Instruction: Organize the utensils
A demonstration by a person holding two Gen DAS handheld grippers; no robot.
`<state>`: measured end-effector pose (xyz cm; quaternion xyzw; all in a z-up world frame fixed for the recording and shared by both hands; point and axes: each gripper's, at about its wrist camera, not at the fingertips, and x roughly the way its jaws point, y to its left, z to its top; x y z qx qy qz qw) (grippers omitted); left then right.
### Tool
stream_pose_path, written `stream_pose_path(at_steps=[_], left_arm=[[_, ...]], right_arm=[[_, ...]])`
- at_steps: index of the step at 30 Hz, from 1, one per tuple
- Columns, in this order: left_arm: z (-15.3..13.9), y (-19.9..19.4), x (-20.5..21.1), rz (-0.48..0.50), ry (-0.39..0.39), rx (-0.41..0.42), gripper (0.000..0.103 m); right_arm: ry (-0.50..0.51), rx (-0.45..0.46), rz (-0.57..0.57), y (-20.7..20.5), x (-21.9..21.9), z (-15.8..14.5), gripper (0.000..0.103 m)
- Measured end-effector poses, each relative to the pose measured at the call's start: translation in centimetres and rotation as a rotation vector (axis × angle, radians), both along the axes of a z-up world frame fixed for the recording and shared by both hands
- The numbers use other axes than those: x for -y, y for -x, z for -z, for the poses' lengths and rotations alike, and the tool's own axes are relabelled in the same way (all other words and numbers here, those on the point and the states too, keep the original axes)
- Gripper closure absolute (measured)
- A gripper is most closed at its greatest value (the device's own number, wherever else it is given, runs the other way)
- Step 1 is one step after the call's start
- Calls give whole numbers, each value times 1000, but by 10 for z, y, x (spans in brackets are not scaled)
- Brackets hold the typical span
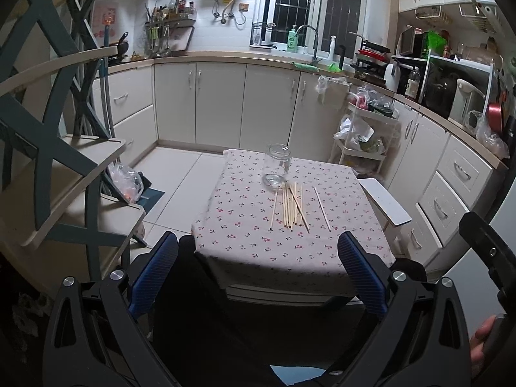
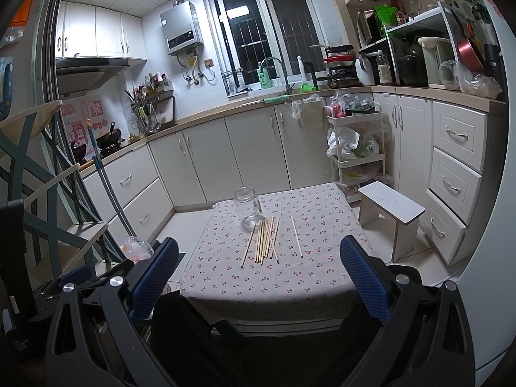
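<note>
Table [image 1: 258, 251]: chopsticks [image 1: 292, 208] beyond claws.

Home kitchen. White cabinets [image 2: 225, 154] ran under an L-shaped counter [image 2: 200, 116], with a sink tap [image 2: 274, 67] below a barred window [image 2: 267, 29]. Wall-mounted water heater [image 2: 182, 29], probably gas. Wok [image 2: 108, 138] on the stove, range hood [image 2: 90, 67] above it, spice rack [image 2: 151, 90], microwave [image 2: 409, 61] on a shelf, small cloth-covered table [image 2: 290, 277] mid-floor.

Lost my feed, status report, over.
Left gripper and right gripper open, empty, short of the table. Chopsticks loose beside the empty glass jar. Path clear.
</note>
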<state>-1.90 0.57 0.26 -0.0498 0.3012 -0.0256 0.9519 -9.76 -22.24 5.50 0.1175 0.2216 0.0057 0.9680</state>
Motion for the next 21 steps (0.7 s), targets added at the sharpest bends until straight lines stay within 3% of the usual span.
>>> stream_pose_path(at_steps=[13, 21], left_arm=[[0, -3, -2, -3, -3, -2, 8], [8, -21, 4, -7, -25, -17, 8]], right_arm=[[2, -6, -3, -1, 0, 0, 7], [20, -31, -6, -22, -6, 5, 7]])
